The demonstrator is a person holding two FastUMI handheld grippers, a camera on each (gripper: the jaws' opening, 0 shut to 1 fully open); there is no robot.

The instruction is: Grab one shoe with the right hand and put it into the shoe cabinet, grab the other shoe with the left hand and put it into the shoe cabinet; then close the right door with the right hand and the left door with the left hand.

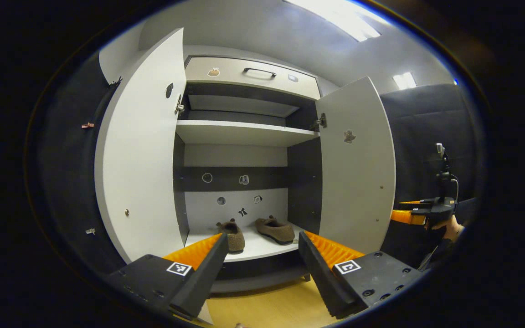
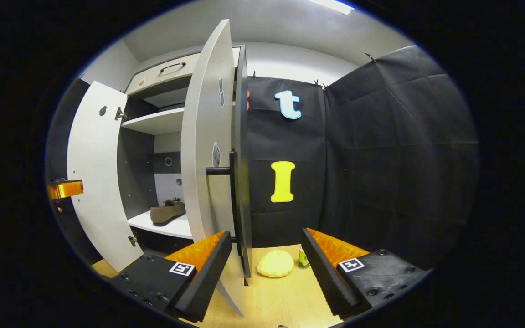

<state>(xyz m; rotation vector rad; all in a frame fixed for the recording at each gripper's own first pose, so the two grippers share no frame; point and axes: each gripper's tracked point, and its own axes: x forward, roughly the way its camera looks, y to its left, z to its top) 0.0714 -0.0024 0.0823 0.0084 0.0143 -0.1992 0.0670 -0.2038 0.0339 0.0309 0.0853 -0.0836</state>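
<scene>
Inside, two shoes (image 1: pixel 255 232) rest between two open doors (image 1: pixel 139 150).

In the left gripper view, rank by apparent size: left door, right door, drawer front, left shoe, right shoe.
1. Left door
2. Right door, nearly as large; both stand open at angles, so the gap is unsure
3. Drawer front
4. Left shoe and right shoe: alike, no ranking

shoes (image 1: pixel 253 232): brown, fuzzy texture
shoe cabinet (image 1: pixel 239 132): pale grey shelves and doors, dark grey inner sides and back band
left door (image 1: pixel 139 150): plain pale grey
drawer handle (image 1: pixel 259 71): black
floor (image 2: pixel 276 296): light wood grain
round cushion (image 2: pixel 275 263): pale yellow
</scene>
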